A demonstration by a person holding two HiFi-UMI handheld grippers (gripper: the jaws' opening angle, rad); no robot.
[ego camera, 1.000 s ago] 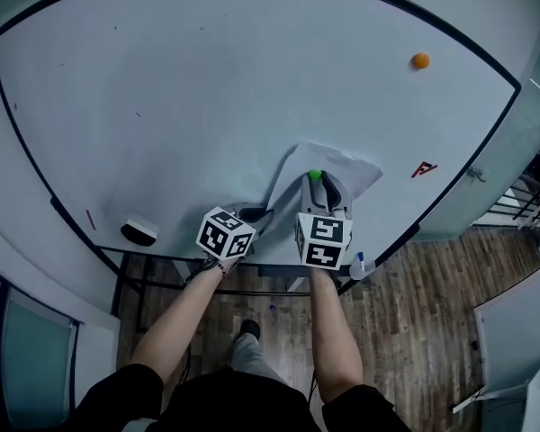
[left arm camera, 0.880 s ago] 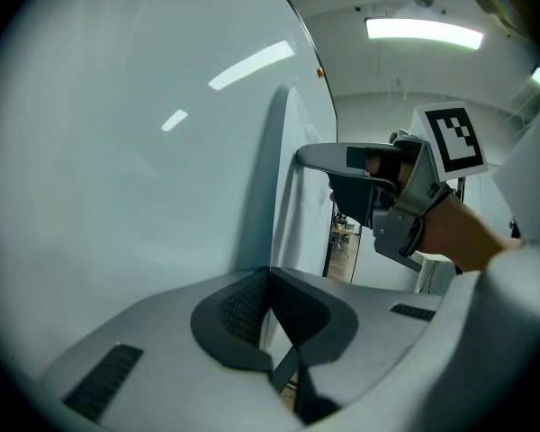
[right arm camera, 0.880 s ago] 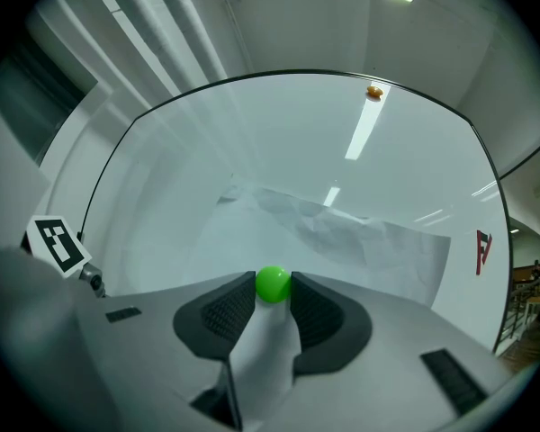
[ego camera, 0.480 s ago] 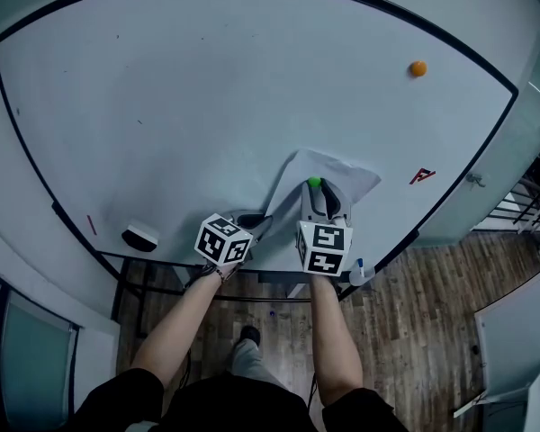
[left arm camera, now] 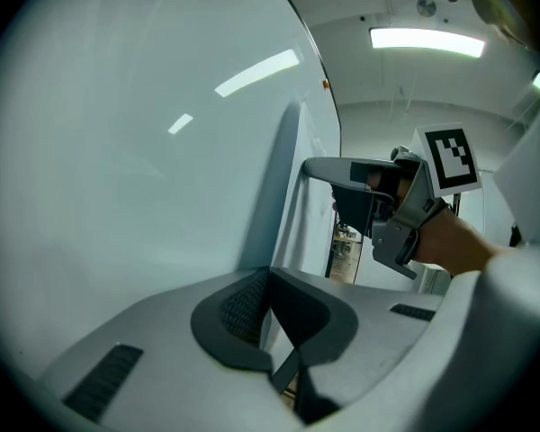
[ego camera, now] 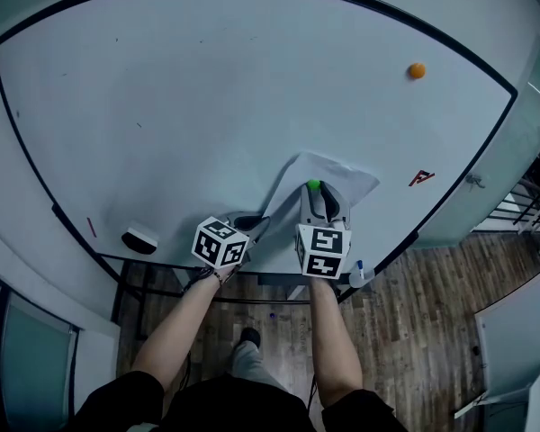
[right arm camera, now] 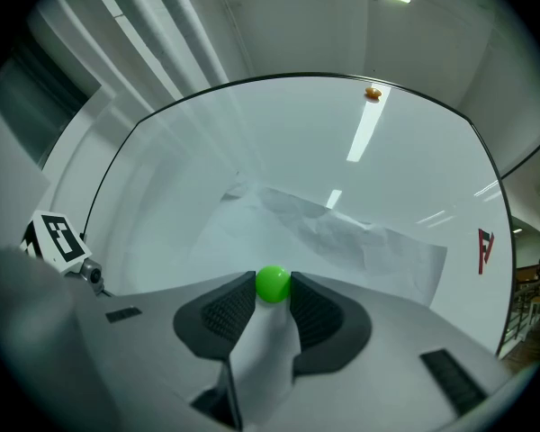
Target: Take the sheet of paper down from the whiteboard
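Observation:
A creased white sheet of paper [ego camera: 346, 173] [right arm camera: 351, 241] lies against the whiteboard [ego camera: 207, 88], with a green ball magnet [ego camera: 314, 185] [right arm camera: 272, 283] on its lower middle. My right gripper [ego camera: 316, 191] [right arm camera: 272, 292] points straight at the board, shut on that magnet, with a pad on each side of it. My left gripper [ego camera: 261, 220] [left arm camera: 268, 282] is shut on the sheet's lower left edge [left arm camera: 283, 187], and a strip of paper shows between its pads. The two grippers sit side by side near the board's bottom edge.
An orange magnet [ego camera: 417, 71] [right arm camera: 372, 93] sits high on the board at the right, and a red triangular magnet [ego camera: 421, 178] [right arm camera: 484, 239] lies right of the sheet. An eraser [ego camera: 139, 238] rests on the tray at the lower left. A small bottle [ego camera: 358, 272] stands below the right gripper.

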